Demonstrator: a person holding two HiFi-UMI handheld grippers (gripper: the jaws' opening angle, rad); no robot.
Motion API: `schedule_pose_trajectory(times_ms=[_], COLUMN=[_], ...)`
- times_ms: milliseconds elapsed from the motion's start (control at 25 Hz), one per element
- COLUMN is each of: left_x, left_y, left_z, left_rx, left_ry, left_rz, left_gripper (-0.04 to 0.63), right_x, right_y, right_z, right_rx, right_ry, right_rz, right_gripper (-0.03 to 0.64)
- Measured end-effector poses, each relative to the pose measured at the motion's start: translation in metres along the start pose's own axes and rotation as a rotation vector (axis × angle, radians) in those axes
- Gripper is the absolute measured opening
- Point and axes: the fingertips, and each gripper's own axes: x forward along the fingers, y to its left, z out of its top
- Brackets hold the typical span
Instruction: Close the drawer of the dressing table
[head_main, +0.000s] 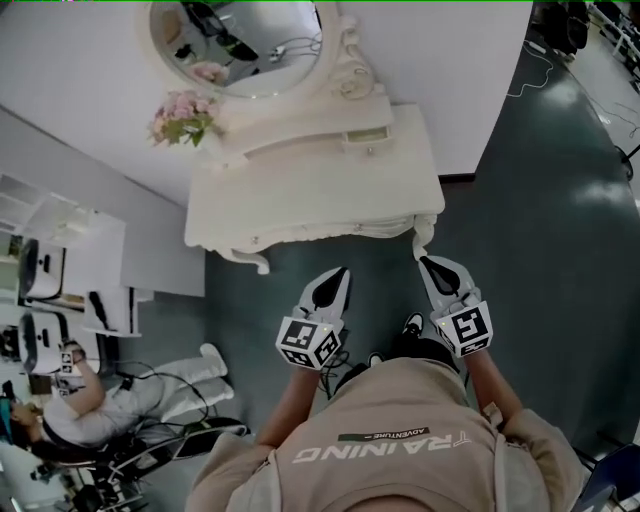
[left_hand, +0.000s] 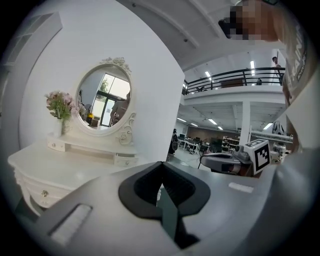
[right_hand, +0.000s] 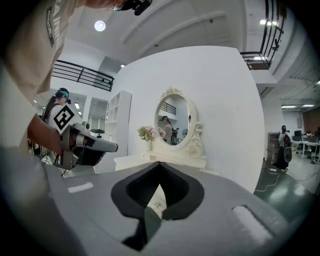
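Head view: white dressing table (head_main: 330, 190) with an oval mirror (head_main: 250, 45) and pink flowers (head_main: 185, 118) stands against the wall. Small drawer (head_main: 367, 137) on the upper shelf, right of the mirror, sticks out slightly. Left gripper (head_main: 341, 272) and right gripper (head_main: 425, 261) hang just in front of the table's front edge, apart from it. Both have fingers together at the tips, nothing between.
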Motion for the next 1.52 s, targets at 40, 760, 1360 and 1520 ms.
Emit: schedule_pose_trajectory(times_ms=[40,760,1360,1520], left_x=[0.01,0.064,0.135,0.153], left_y=[0.002,0.057,0.158,0.17], left_z=[0.004,0.019,0.082,0.082], left_rx=[-0.003,-0.081,0.029,0.048], left_ry=[-0.005,0.017,-0.032,-0.011], left_rz=[0.003,0.155,-0.024,-0.094], left_gripper=[0.015,0.015,0.015,0.015], right_x=[0.006,0.088,0.173,0.191], right_y=[-0.01,-0.06,-0.098,-0.114], right_z=[0.001,-0.011,0.052,0.056], right_rx=[0.002,0.11,0.012,0.045], right_ry=[-0.004,0.054,0.036,0.035], right_rz=[0.003,0.165,-0.059,-0.151], right_gripper=[0.002,0.002,0.002,0.002])
